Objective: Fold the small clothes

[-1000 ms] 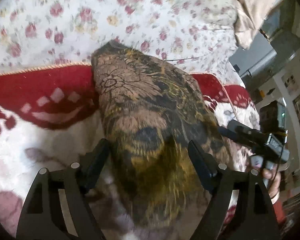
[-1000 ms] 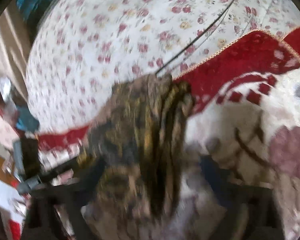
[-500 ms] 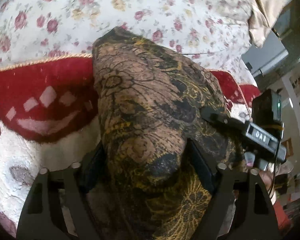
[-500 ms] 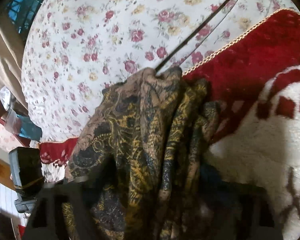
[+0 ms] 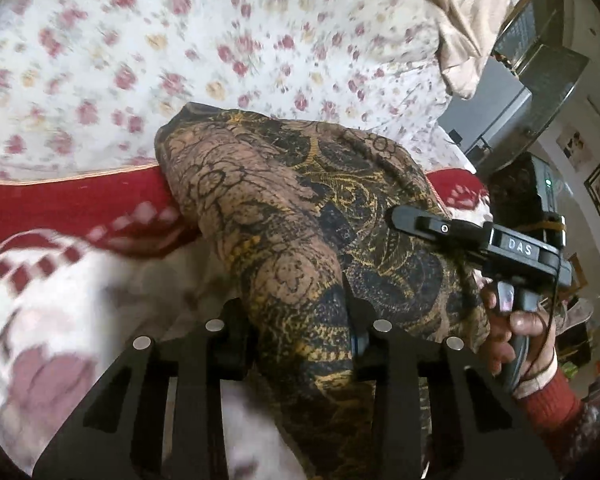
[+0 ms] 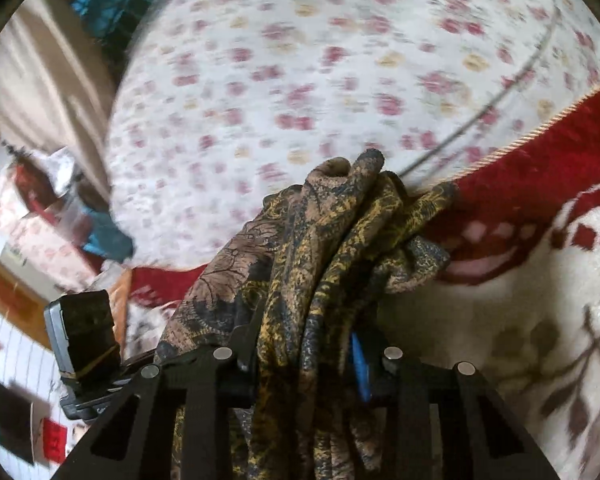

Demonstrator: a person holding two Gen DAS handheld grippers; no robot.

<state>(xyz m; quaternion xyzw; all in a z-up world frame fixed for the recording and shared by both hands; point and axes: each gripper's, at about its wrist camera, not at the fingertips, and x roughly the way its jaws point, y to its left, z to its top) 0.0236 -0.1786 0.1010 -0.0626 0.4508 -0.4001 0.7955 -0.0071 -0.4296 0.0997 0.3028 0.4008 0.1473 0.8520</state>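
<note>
Cloth, brown with black-and-gold lace print, bunched in folds.

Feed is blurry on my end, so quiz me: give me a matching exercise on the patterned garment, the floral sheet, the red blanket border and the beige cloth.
Things:
1. patterned garment
2. floral sheet
3. red blanket border
4. beige cloth

Descriptions:
A. white with small pink and yellow flowers
B. bunched between the closing jaws of both the left gripper and the right gripper
C. edged with gold cord
D. plain, at the left wrist view's top right

Pairs: 1-B, 2-A, 3-C, 4-D
</note>
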